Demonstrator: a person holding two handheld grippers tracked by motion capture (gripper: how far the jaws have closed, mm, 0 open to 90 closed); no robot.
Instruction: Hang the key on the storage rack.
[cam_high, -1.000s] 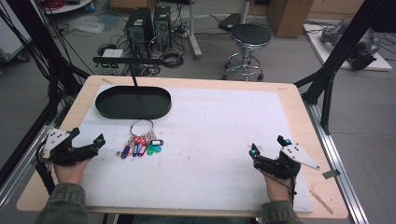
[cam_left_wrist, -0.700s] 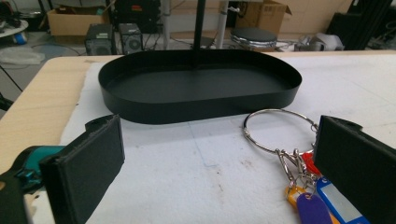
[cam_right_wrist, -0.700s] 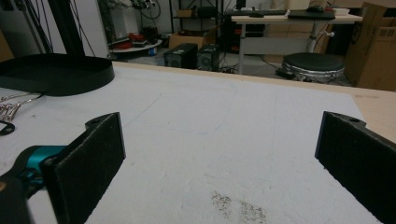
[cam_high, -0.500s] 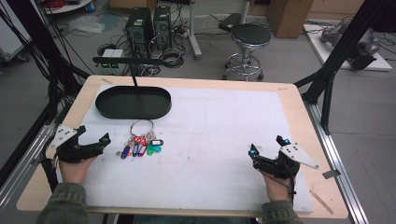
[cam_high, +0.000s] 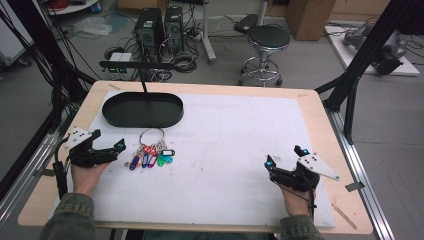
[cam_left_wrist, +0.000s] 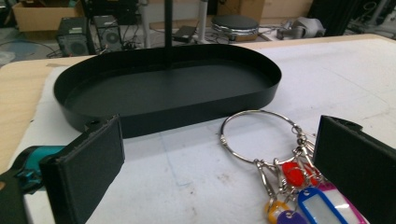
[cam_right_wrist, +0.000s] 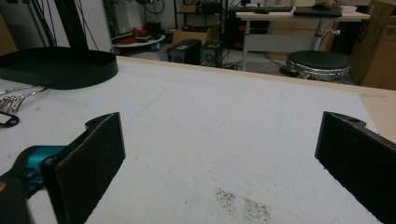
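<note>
no readable text, key tags blank, no labels or numbers legible

A grey floor is seen beyond the far edge of the wooden table. A round black stool is placed there, with two computer towers and tangled cables beside it. Cardboard boxes are stacked further back. Black frame posts are set at the table's sides.

Sitting wide apart over white table cover: left gripper jaws. Lying near right jaw: key ring carrying coloured tags. Standing behind: black oval tray.
</note>
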